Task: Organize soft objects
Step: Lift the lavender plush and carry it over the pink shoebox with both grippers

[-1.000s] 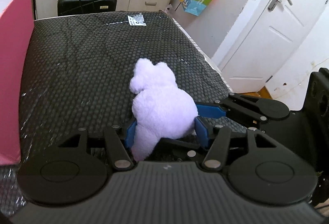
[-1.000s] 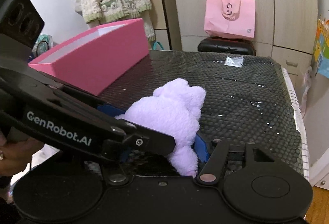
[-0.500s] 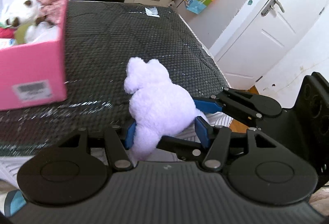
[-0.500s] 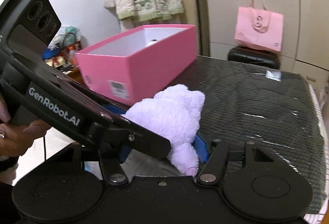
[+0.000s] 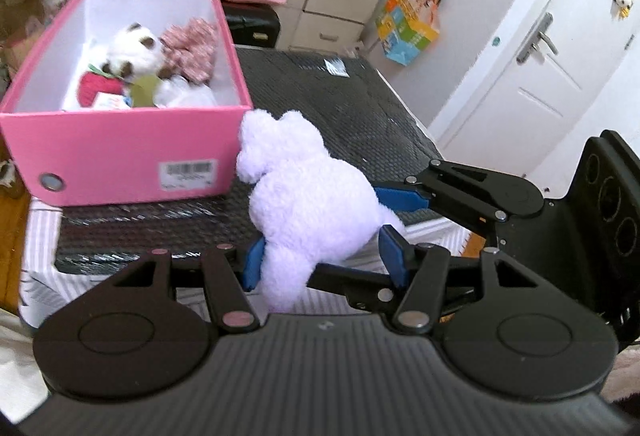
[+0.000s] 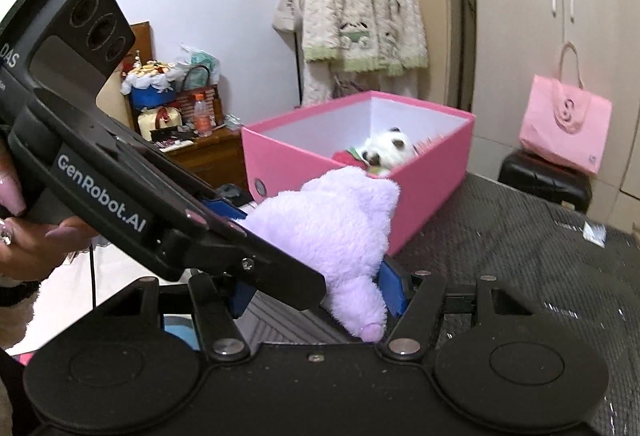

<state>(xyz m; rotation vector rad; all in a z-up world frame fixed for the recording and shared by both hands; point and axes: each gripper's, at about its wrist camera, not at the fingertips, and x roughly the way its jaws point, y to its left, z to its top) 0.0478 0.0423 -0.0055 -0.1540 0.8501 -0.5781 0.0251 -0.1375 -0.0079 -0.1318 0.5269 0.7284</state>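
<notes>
Above the black mat (image 5: 352,123), just beside the pink box (image 5: 120,155), both grippers (image 5: 320,260) (image 6: 316,296) are pinching the plush (image 5: 312,203); light and squashy, its body seems the best hold.

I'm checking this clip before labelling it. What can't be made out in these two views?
- Purple plush: its face, turned away in the left wrist view; left gripper covers part of it in the right wrist view.
- Pink box: toys at the bottom, blurred and overlapping; near wall hides most in the right wrist view.
- Box barcode label: text too small.
- Right gripper: left finger hidden behind the left gripper.
</notes>
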